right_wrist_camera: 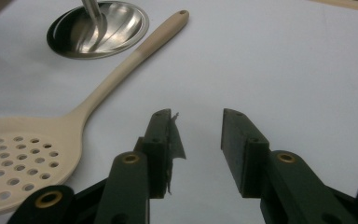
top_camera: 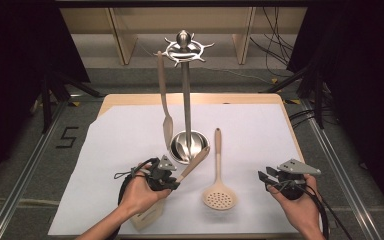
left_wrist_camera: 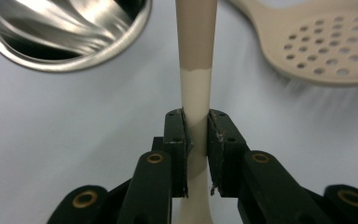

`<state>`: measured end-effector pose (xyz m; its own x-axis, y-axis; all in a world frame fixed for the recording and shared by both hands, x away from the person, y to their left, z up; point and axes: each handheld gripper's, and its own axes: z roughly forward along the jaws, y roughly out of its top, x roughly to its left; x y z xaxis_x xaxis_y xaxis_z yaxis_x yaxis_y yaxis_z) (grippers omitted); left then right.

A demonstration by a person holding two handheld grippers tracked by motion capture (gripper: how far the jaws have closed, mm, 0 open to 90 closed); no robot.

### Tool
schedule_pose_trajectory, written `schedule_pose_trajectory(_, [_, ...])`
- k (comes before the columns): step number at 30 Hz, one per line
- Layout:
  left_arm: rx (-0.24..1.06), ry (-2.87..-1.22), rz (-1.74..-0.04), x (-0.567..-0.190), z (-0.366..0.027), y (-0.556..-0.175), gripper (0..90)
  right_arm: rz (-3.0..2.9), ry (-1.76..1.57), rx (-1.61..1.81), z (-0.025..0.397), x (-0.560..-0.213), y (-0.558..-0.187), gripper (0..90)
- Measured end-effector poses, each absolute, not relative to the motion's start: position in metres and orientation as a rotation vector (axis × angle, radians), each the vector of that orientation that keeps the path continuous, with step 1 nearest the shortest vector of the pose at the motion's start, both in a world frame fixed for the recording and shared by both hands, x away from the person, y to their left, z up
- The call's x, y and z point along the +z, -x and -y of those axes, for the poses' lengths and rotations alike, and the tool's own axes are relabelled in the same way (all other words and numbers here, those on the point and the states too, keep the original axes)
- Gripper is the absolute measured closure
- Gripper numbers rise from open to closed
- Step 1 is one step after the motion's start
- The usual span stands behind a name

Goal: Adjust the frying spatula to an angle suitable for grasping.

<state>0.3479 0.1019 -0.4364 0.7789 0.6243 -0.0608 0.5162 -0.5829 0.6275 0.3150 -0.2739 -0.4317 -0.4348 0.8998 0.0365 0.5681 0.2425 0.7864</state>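
Beige utensil: spatula (left_wrist_camera: 196, 88), clamped at its pale neck by the left gripper (left_wrist_camera: 196, 154), low over the worktop (top_camera: 260, 125) beside the rack (top_camera: 185, 100).
Handling: looks light, stiff, smooth; hold the slim handle.
Right gripper (right_wrist_camera: 197, 144): jaws apart, empty.
Count: one rack, one hanging turner (top_camera: 165, 100), one skimmer (top_camera: 219, 187) lying flat.

At frame centre the stand (top_camera: 185, 100) rises from the surface (top_camera: 260, 130), a spatula (top_camera: 164, 100) hanging at its left; the skimmer (top_camera: 219, 185) lies lower right.
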Motion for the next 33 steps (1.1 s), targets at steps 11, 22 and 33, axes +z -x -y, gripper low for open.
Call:
schedule_pose_trajectory(11, [0.318,-2.061,-0.859,-0.416,-0.119,-0.338,77.9,-2.089,-1.357,1.058,0.271,-0.432,-0.315,64.4])
schedule_pose_trajectory(22, [0.397,-1.892,-0.866,-0.399,-0.123,-0.330,77.9,-2.087,-1.344,1.060,0.272,-0.432,-0.316,64.5])
schedule_pose_trajectory(33, [0.459,-1.803,-0.883,-0.388,-0.125,-0.327,77.9,-2.087,-1.350,1.064,0.271,-0.432,-0.316,64.5])
